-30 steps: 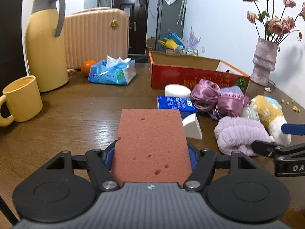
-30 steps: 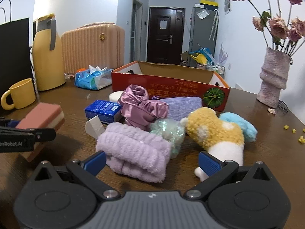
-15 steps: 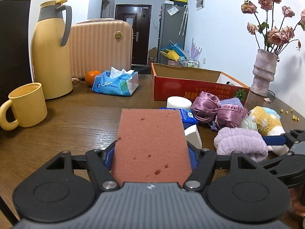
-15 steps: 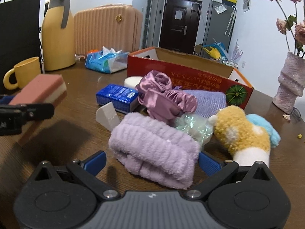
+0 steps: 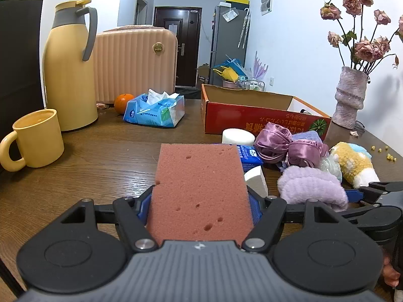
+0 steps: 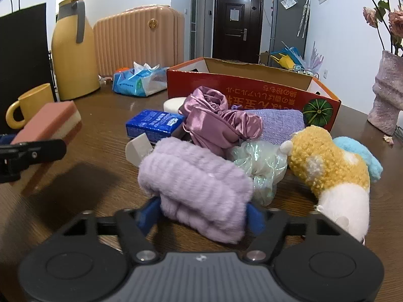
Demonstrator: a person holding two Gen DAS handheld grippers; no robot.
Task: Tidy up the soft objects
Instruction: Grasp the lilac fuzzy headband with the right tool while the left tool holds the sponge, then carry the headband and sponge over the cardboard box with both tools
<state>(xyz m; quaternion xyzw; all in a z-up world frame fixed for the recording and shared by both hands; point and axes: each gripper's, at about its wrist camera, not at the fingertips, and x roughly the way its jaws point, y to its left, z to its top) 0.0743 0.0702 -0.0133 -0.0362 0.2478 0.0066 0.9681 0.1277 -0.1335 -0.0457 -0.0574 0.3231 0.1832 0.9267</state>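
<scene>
My left gripper (image 5: 200, 201) is shut on a pink sponge (image 5: 199, 186) and holds it above the table; the sponge also shows in the right wrist view (image 6: 47, 123). My right gripper (image 6: 201, 214) is shut on a folded lilac fluffy towel (image 6: 196, 183), which also shows in the left wrist view (image 5: 309, 186). Behind it lie a purple satin scrunchie bundle (image 6: 214, 120), a shiny mesh puff (image 6: 259, 166), a yellow plush toy (image 6: 332, 173) and a lilac cloth (image 6: 279, 123). An open red cardboard box (image 6: 252, 85) stands behind the pile.
A yellow mug (image 5: 35, 138), a yellow thermos jug (image 5: 70, 68), a tissue pack (image 5: 153, 110) and an orange (image 5: 122, 102) stand on the left. A blue packet (image 6: 153, 123), white wedge (image 6: 137, 148) and white round pad (image 5: 238, 136) lie near the pile. A vase (image 5: 350, 95) stands right.
My right gripper moved forward and closed on the lilac towel. My left gripper has risen a little with the sponge still in it.
</scene>
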